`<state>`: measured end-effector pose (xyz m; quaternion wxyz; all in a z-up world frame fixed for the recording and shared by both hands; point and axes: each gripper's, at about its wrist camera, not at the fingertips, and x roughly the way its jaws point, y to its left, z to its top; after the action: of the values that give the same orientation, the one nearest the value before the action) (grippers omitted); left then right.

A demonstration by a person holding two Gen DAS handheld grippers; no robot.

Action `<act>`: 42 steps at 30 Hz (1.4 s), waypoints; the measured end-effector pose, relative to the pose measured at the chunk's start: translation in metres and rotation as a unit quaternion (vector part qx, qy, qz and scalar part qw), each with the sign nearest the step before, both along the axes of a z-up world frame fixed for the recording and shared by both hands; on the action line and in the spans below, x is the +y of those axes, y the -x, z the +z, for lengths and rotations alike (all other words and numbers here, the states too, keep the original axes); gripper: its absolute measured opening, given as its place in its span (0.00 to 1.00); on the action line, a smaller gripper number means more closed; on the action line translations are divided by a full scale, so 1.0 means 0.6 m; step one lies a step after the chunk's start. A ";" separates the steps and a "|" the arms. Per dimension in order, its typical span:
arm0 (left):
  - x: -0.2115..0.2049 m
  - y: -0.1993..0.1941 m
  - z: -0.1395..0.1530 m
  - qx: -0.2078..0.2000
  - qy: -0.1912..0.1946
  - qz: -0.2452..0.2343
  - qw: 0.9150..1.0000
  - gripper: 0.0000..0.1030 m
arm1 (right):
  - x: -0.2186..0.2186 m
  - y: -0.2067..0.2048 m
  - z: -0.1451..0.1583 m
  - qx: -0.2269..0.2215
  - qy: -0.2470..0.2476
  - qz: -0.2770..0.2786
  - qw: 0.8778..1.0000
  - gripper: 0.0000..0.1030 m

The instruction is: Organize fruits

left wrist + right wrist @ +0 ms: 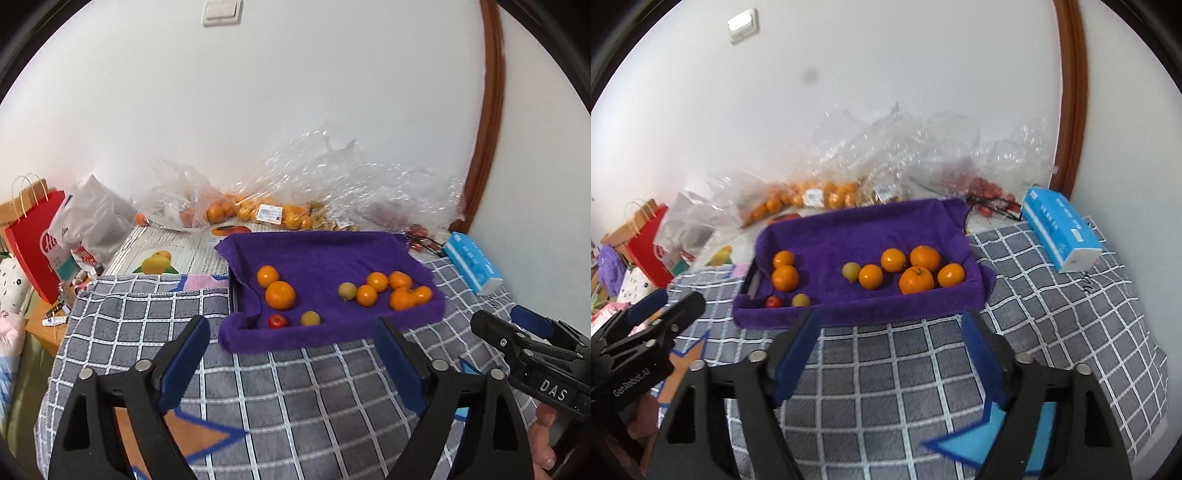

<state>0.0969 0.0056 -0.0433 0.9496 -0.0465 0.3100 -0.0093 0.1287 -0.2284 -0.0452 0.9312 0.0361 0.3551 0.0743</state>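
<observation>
"DAS" on right gripper [517,325] body; "GenRobot.AI" on left gripper [670,301] body

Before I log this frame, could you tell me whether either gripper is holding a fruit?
No, the left gripper and right gripper are both open and empty, while the fruits lie on the purple towel.

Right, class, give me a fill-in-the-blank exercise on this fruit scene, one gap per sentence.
1. The fruits lie on a towel coloured ____.
2. The single small red fruit lies beside a ____ one.
3. The blue tissue pack lies to the ____ of the towel.
4. Both the left tool and the right tool are ____.

Missing words: purple; yellowish; right; open
</observation>
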 end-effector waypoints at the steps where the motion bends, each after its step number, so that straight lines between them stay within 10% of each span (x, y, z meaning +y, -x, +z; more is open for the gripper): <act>1: -0.003 0.014 0.007 -0.006 0.000 0.002 1.000 0.88 | -0.002 0.016 0.007 -0.009 0.002 -0.003 1.000 0.87; 15: -0.024 0.134 0.062 -0.042 -0.003 0.015 0.999 0.90 | -0.019 0.141 0.058 -0.054 0.015 -0.015 0.998 0.99; 42: -0.032 0.154 0.064 -0.038 -0.025 0.034 0.998 0.90 | -0.037 0.173 0.069 -0.066 0.007 -0.026 0.997 0.99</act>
<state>0.0043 -0.0136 -0.0048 0.9613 -0.0326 0.2721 0.0295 0.0250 -0.2508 -0.0040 0.9543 0.0336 0.2928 0.0492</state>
